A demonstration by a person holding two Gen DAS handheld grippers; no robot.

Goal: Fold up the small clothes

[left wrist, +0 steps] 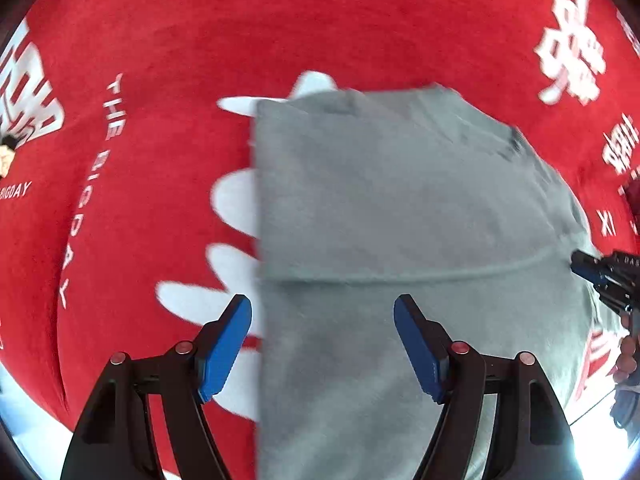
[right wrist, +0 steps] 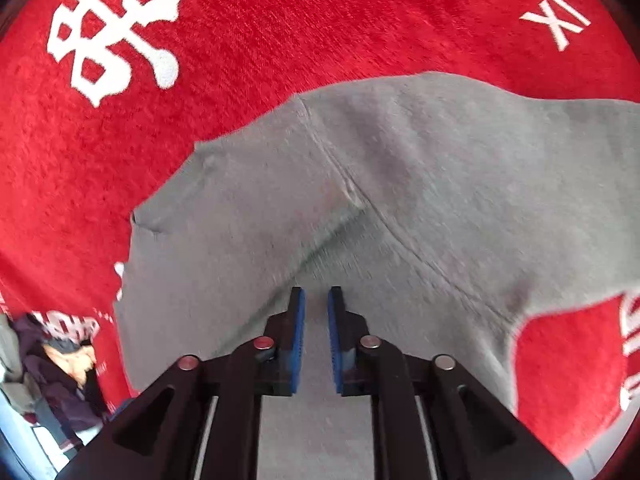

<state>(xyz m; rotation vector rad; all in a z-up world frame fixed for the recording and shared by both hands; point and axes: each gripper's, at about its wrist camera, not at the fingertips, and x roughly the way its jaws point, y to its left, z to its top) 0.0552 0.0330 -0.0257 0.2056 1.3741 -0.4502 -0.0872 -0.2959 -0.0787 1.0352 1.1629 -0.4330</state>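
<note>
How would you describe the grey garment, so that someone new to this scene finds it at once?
Look first at the big red cloth with white lettering covering the surface. On its middle lies the grey garment, folded to one straight edge. It is the only plain grey thing there, with no print.

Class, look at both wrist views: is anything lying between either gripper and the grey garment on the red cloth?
Nothing visible does. The left gripper hangs open directly above the grey garment, and the right gripper, nearly closed, points straight at bare grey fabric.

Open red cloth [left wrist: 168, 40] rings the grey garment [left wrist: 400, 208]; a clothes pile [right wrist: 60, 360] crowds one edge.
</note>
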